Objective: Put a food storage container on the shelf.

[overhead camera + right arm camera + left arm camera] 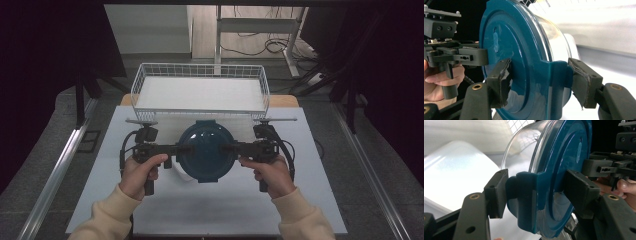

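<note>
— Two grips on one container (204,150)?
— Yep. Left hand-held gripper (184,149) & right hand-held gripper (227,148) each clamp a lid tab, prob. keeping it level above worktop (210,200), near basket (200,70).

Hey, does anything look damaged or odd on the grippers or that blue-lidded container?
Yes. In the right gripper view, the padding on both jaws of the right gripper looks torn and peeling, its edges frayed where they press the latch of the blue lid. The left gripper pads look intact.
</note>
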`<action>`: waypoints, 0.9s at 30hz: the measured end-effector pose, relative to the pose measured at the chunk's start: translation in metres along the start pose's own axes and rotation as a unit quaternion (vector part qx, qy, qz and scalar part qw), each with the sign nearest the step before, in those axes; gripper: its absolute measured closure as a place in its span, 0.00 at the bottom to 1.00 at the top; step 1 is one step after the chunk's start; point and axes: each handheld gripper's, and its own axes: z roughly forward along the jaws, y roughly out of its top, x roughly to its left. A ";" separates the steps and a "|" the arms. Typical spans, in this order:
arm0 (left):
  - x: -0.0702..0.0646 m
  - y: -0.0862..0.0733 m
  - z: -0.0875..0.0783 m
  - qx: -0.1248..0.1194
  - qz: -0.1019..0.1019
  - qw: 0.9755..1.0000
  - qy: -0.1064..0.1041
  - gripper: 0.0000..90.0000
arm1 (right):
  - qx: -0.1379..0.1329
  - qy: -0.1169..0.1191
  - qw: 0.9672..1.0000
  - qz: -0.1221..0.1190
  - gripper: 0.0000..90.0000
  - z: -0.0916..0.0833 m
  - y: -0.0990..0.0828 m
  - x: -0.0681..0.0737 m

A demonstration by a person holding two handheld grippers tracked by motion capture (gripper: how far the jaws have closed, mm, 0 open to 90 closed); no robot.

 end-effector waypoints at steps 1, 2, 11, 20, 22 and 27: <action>0.000 0.002 -0.001 -0.001 0.000 1.000 0.000 0.43 | 0.000 0.000 1.000 -0.001 0.41 0.000 0.002 0.001; -0.001 0.004 -0.002 -0.001 0.001 1.000 0.000 0.43 | 0.000 0.000 1.000 -0.003 0.41 0.000 0.005 0.002; -0.008 0.022 -0.014 -0.008 0.010 1.000 -0.001 0.42 | -0.002 0.001 1.000 -0.012 0.41 -0.004 0.025 0.014; -0.016 0.041 -0.023 -0.012 0.018 1.000 0.002 0.42 | -0.004 0.002 1.000 -0.017 0.41 -0.009 0.045 0.024; -0.018 0.045 -0.025 -0.012 0.019 1.000 0.002 0.42 | -0.005 0.001 1.000 -0.020 0.41 -0.010 0.050 0.025; -0.021 0.055 -0.030 -0.014 0.023 1.000 0.003 0.42 | -0.005 0.002 1.000 -0.023 0.41 -0.012 0.061 0.030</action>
